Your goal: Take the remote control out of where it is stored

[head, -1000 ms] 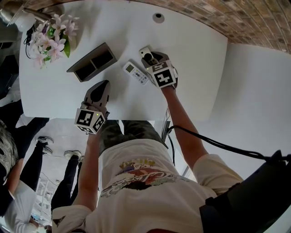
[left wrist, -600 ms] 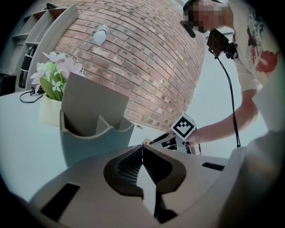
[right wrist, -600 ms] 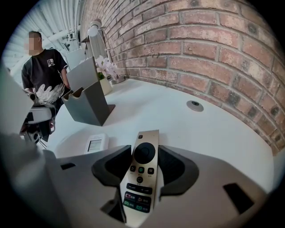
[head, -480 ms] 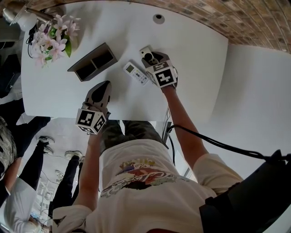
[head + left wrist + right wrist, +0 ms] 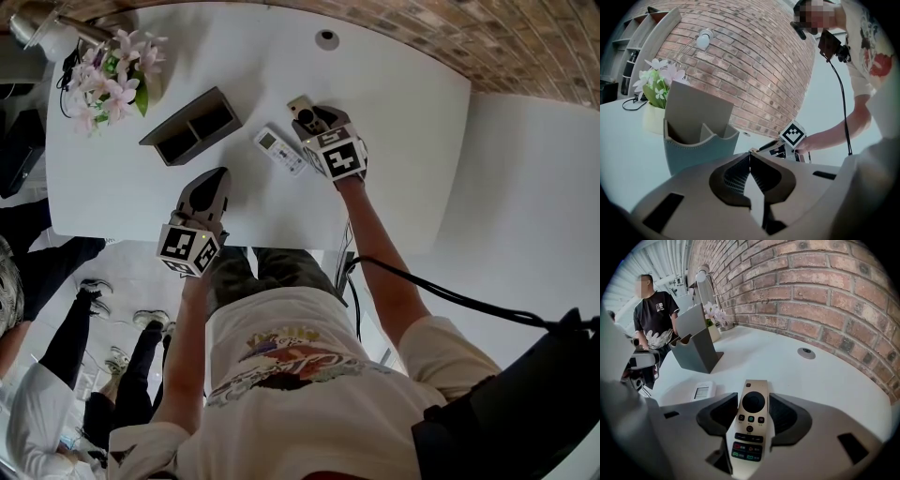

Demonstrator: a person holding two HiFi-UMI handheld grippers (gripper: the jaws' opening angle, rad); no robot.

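Note:
A gold remote control [image 5: 751, 420] with dark buttons lies between the jaws of my right gripper [image 5: 753, 399], which is shut on its sides. In the head view its tip [image 5: 301, 109] sticks out past the right gripper [image 5: 309, 120] over the white table [image 5: 394, 141]. The grey two-compartment holder [image 5: 192, 127] stands to the left, upright and apart from both grippers [image 5: 696, 350]. My left gripper [image 5: 212, 178] rests near the table's front edge, jaws shut with nothing between them [image 5: 749, 152], facing the holder [image 5: 696, 140].
A white remote with a small screen [image 5: 279, 150] lies flat just left of the right gripper [image 5: 703, 391]. A flower pot [image 5: 108, 80] stands at the back left, a cable hole [image 5: 326, 37] at the back. A brick wall lies behind; a person [image 5: 654, 315] stands beyond the table's left end.

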